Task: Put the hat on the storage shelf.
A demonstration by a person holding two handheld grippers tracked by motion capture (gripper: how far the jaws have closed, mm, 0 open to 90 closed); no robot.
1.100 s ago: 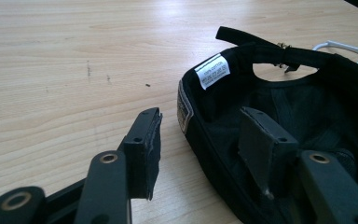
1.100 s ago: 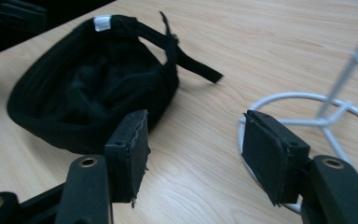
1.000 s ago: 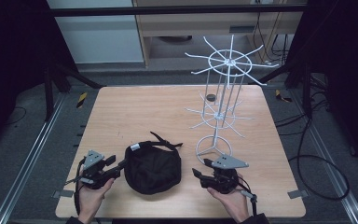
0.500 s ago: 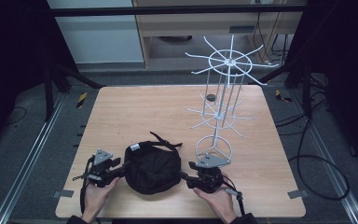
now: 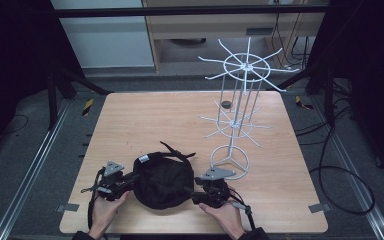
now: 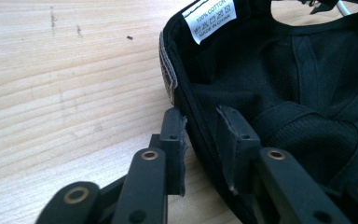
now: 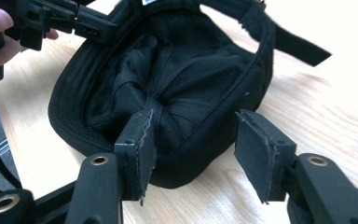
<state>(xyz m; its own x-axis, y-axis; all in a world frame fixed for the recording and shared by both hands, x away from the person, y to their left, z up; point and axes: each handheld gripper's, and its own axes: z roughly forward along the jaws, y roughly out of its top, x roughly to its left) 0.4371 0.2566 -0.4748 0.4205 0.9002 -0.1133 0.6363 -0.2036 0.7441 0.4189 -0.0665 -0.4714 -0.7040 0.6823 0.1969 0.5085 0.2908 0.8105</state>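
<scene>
Left hand: at the near edge of the surface, toward the near-left corner, wrapped around the left gripper.
Right hand: at the near edge, right of the middle, wrapped around the right gripper.
Left gripper: jaws set on either side of the cap's rim, one outside against the fabric, one inside the crown, with a narrow gap left; not fully closed on the rim.
Right gripper: jaws spread wide apart, the cap's rim lying between them, neither pad pressing on it.
Black cap: upside down on the surface near the middle of the near edge, between the two grippers, opening facing up, dark lining and seams visible inside.
White label: sewn inside the cap's rim, printed "100% COTTON", "MADE IN CHINA".
Strap: black, sticking out from the cap's far side, lying toward the middle of the surface.
Surface: light wood, bare across the left and far-left parts.
White wire rack: upright on the right half, ring base near the right gripper, two tiers of radiating arms above.
Small dark round object: beyond the rack, near the far edge; kind cannot be told.
</scene>
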